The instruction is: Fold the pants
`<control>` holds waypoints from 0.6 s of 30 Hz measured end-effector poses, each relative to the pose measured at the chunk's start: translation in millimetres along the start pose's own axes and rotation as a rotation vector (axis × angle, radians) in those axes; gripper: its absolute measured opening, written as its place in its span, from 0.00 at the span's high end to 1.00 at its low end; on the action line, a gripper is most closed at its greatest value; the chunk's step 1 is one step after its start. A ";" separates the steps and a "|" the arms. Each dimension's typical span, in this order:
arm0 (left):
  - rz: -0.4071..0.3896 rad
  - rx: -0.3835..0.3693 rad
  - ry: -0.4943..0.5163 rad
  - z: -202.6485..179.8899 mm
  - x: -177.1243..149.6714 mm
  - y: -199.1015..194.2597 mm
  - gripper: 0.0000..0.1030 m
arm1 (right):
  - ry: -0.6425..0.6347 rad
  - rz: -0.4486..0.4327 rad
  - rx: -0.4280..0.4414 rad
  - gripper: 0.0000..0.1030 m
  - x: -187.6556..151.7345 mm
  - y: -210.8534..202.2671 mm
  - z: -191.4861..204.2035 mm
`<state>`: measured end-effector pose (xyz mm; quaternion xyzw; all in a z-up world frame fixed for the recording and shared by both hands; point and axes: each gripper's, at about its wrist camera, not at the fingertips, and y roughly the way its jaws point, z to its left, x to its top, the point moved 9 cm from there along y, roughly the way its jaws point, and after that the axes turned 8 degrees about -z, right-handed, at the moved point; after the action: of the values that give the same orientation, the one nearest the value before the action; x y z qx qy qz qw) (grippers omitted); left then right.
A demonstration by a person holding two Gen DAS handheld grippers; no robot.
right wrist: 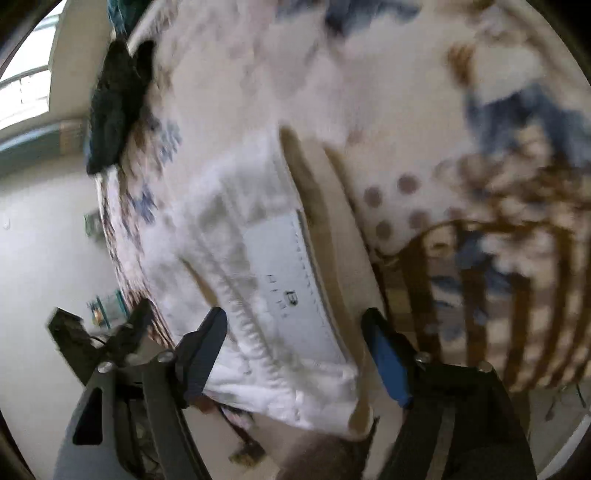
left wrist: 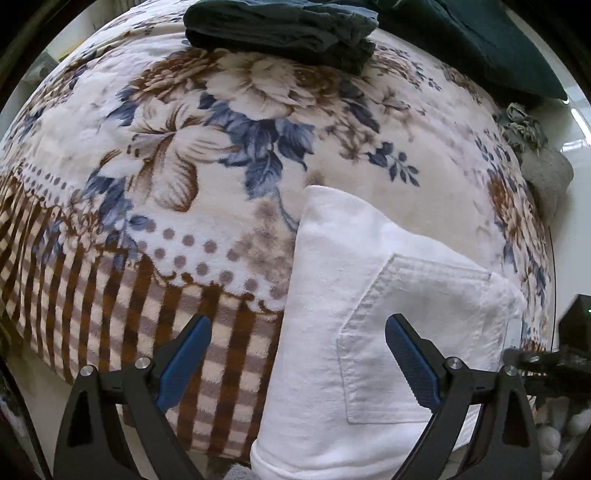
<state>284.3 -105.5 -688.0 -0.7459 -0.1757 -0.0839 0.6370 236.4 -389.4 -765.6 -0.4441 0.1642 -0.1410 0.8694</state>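
Observation:
White pants [left wrist: 351, 295] lie folded on a floral blanket [left wrist: 166, 147], back pocket [left wrist: 413, 332] facing up, near the blanket's front edge. My left gripper [left wrist: 297, 332] is open just above the pants' near end, its blue pads on either side of the pocket's left part. In the blurred right wrist view the same pants [right wrist: 258, 258] show their waistband and label. My right gripper [right wrist: 295, 332] is open over the waistband end and holds nothing. The right gripper also shows at the right edge of the left wrist view [left wrist: 569, 332].
Folded dark green clothes [left wrist: 280, 33] lie at the blanket's far side, more dark fabric [left wrist: 498, 44] at the far right. A grey-green rag [left wrist: 524, 125] lies at the right edge. White floor [right wrist: 37, 258] lies beyond the blanket.

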 end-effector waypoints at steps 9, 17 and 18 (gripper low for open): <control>-0.008 -0.007 -0.036 13.4 15.7 -4.4 0.07 | -0.082 -0.315 -0.235 0.89 -9.8 -93.0 12.4; 0.048 -0.136 -0.064 -21.4 45.0 34.8 0.07 | 0.049 -0.207 -0.285 0.86 -4.7 -65.6 -57.3; 0.063 -0.146 -0.064 -27.3 48.3 43.7 0.07 | 0.044 -0.187 -0.282 0.81 -1.5 -60.9 -56.1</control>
<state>347.8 -130.3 -706.7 -0.7979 -0.1659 -0.0527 0.5771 206.0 -463.9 -746.5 -0.5719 0.1590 -0.2067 0.7778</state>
